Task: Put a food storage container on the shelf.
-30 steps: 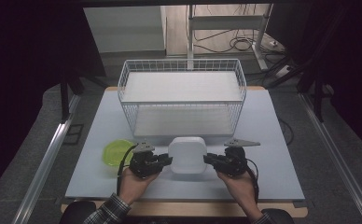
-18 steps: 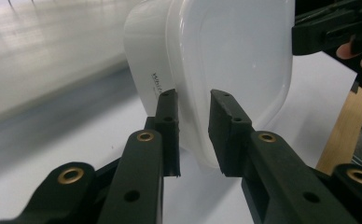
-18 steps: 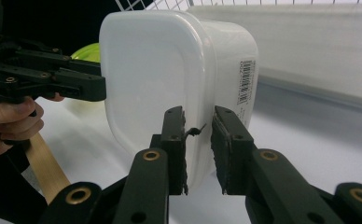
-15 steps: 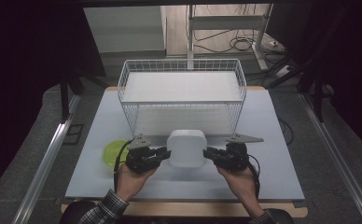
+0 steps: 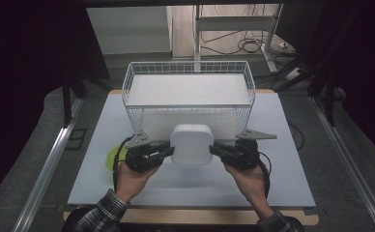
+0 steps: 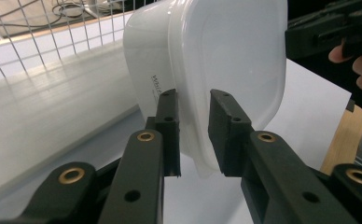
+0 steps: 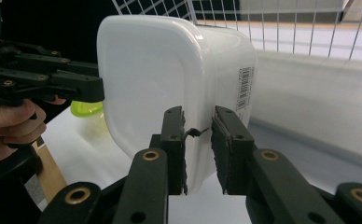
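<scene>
- While the left gripper (image 5: 165, 151) and right gripper (image 5: 218, 150) each pinch the box's (image 5: 191, 144) rim, uneven lifting could tilt it;
- a slipping rim — it drops short of the basket (image 5: 188, 104).

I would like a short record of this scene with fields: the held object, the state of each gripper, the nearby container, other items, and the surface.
held object: white lidded plastic container, lifted off the table, gripped at its two opposite sides
left gripper: shut on the container's lid rim
right gripper: shut on the rim at the opposite side
nearby container: white wire basket, just behind the held container
other items: yellow-green object on the table beside the left gripper, partly hidden
surface: pale table top
</scene>
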A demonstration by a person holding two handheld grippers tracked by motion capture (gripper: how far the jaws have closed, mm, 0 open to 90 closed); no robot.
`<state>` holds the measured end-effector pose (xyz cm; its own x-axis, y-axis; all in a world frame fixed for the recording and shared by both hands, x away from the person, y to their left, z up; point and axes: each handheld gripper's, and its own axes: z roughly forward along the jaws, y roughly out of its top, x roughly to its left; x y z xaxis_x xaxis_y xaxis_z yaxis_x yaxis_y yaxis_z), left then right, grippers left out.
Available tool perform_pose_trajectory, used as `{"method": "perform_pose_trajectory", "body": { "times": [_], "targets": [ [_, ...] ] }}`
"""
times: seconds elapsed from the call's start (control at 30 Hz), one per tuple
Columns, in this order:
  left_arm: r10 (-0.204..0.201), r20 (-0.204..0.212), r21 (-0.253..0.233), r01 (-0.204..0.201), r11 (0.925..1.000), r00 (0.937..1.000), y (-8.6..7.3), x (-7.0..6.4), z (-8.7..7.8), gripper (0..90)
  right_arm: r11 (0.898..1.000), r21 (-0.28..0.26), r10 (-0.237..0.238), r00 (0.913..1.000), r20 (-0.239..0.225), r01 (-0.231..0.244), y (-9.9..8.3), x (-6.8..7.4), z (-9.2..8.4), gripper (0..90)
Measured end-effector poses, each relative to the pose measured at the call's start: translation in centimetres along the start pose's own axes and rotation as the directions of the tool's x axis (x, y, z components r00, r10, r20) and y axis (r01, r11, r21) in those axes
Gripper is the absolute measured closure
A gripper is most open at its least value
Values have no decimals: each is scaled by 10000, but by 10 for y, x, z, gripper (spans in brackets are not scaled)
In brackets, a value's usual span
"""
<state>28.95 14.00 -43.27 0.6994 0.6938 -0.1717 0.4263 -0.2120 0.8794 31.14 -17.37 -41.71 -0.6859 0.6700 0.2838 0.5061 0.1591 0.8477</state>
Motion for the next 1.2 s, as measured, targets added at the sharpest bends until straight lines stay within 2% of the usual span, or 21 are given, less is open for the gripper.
{"method": "perform_pose_trajectory", "body": {
  "times": [0.2, 0.47, 0.57, 0.97, 1.2],
  "targets": [
    [65, -58, -189, -66, 9998, 10000, 10, 0, -4, 741, 9995, -200, -252, 9997, 80, 253, 12, 4, -4, 748],
    [233, -206, -433, -242, 9988, 9995, 23, -1, -9, 741, 9990, -377, -238, 9996, 124, 242, 22, 6, -6, 748],
    [283, -285, -480, -296, 9984, 9992, 28, -1, -11, 739, 9980, -500, -376, 9991, 171, 384, 28, 7, -7, 748],
    [643, -609, -730, -687, 9950, 9961, 55, 0, -22, 737, 9933, -841, -764, 9962, 408, 796, 58, 15, -14, 748],
    [675, -700, -924, -738, 9930, 9953, 70, 3, -28, 737, 9885, -996, -1083, 9922, 618, 1141, 80, 22, -16, 748]
  ]
}}
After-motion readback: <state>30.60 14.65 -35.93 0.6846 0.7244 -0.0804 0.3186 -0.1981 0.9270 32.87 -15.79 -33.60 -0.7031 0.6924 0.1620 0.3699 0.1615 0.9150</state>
